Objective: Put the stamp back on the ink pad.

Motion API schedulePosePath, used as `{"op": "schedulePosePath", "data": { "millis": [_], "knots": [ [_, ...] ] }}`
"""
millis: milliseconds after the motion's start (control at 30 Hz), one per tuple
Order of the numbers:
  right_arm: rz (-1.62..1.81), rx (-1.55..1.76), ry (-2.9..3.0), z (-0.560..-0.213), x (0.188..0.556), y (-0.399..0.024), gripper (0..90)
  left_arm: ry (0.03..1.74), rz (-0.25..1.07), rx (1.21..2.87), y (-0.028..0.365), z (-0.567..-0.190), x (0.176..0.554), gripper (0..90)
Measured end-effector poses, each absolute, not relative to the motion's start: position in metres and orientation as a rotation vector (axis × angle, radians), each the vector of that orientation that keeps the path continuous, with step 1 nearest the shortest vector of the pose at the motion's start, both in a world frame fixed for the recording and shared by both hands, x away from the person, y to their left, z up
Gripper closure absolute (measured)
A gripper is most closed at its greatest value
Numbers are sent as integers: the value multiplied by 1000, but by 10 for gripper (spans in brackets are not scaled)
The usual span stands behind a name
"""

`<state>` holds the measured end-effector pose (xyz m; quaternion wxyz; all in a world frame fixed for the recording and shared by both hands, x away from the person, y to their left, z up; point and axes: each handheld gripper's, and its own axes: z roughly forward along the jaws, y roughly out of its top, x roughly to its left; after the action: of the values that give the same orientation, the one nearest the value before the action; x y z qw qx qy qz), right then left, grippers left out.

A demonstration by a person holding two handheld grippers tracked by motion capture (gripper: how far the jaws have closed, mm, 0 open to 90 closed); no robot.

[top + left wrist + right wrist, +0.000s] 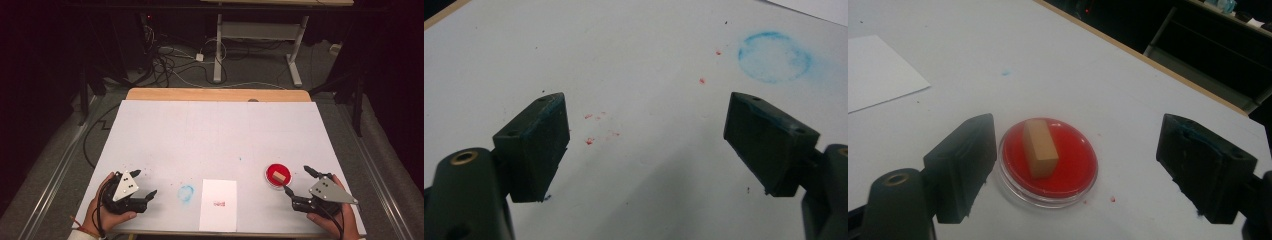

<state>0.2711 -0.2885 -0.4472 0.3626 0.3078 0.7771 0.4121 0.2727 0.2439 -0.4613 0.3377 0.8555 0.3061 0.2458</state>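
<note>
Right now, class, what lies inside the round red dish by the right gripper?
Inside the red dish lies one tan rectangular block on a red layer. The red beneath the block is covered. The right gripper is open, its jaws either side of the dish.

Dim, soft shadows — dark, murky surroundings

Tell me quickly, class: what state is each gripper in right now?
Left gripper: open, holding nothing, above the bare table.
Right gripper: open, holding nothing, jaws either side of the red dish with the wooden block.
</note>
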Motion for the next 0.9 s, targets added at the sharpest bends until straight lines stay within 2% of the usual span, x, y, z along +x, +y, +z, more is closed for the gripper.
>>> {"op": "schedulePosePath", "data": {
  "millis": [900],
  "knots": [
    [1066, 773, 1985, -444, 274, -284, 173, 818, 635, 2236, 246, -464, 277, 179]
  ]
}}
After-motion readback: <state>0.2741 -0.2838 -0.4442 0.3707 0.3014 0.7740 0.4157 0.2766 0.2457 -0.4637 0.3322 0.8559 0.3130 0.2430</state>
